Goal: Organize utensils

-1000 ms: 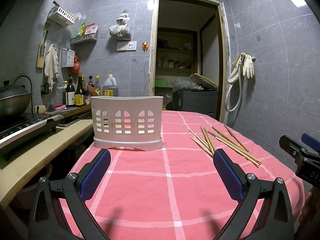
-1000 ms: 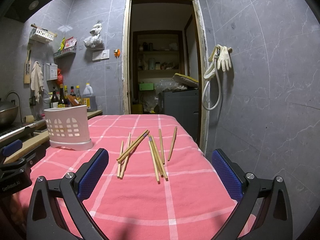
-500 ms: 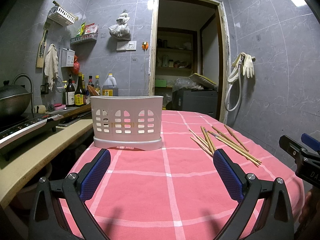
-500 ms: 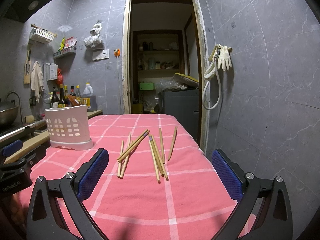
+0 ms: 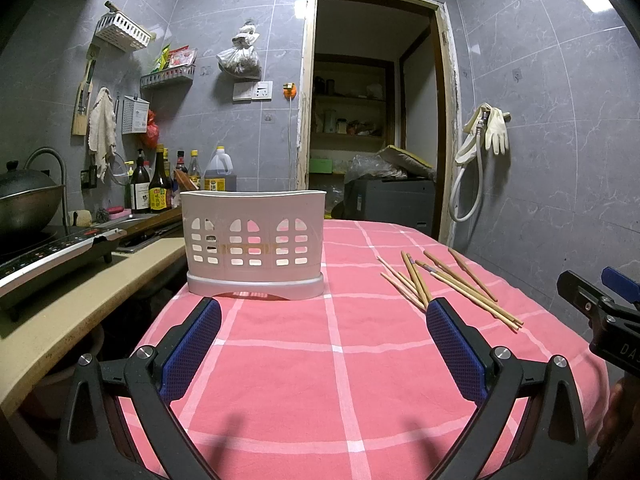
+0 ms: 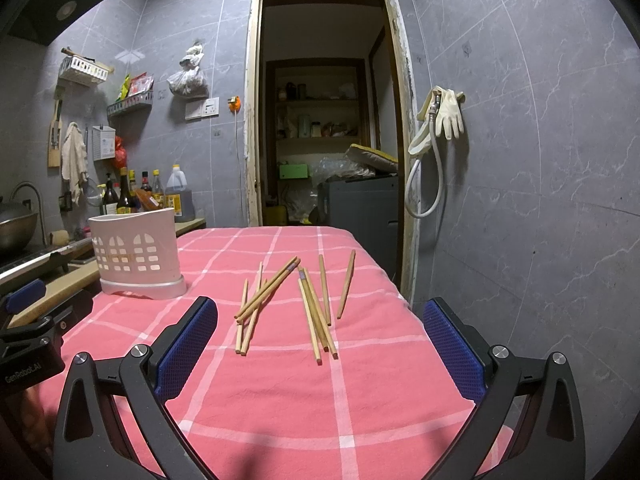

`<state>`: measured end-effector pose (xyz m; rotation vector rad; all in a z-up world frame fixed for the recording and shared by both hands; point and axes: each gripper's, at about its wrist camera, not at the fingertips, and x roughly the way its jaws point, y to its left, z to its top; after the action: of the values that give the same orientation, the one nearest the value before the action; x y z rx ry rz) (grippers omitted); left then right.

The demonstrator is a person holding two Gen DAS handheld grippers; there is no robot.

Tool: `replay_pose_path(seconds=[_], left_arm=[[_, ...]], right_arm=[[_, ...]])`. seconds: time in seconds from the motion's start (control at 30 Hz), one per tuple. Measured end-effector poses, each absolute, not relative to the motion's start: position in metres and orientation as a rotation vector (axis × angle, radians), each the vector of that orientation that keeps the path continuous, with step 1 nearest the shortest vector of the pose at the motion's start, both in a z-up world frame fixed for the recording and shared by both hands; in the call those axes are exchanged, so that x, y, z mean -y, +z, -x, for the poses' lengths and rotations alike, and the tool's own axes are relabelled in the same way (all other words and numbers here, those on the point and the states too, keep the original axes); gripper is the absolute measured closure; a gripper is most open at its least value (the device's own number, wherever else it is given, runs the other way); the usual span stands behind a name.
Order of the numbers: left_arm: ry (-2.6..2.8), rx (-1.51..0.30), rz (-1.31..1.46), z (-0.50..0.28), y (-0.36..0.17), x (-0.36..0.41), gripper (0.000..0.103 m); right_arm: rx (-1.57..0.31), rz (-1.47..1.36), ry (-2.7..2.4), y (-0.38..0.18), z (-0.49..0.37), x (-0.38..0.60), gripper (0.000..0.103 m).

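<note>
both grippers idle, jaws spread, holding nothing | chopsticks (image 6: 304, 300) loose, crossed, mid-frame on tabletop (image 6: 360, 380); holder (image 6: 136, 252) left-centre | risk: you pinch two overlapped sticks, or one rolls off right edge

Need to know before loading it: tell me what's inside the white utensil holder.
Through the white utensil holder's cutouts only pink tablecloth and light show; no utensils rise above its rim. Its floor is hidden by the solid base.

Rubber gloves (image 5: 495, 130), wok (image 5: 28, 200), probably sauce bottles (image 5: 158, 190)
</note>
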<state>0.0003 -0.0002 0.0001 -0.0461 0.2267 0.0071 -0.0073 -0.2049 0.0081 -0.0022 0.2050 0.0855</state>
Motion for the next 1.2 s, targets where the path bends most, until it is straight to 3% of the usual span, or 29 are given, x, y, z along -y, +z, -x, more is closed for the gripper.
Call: replay_pose_path(seconds=[0.83,1.2], left_arm=[[0.033,-0.248,0.033,-0.022,0.004,-0.009,0.003],[-0.004,-0.395,0.077,-0.072,0.018,-0.004,0.003]], right_arm=[[-0.188,0.007,0.058,0.008,-0.002,0.207,0.000],[-0.254,0.001,0.082,0.036,-0.050,0.237,0.000]])
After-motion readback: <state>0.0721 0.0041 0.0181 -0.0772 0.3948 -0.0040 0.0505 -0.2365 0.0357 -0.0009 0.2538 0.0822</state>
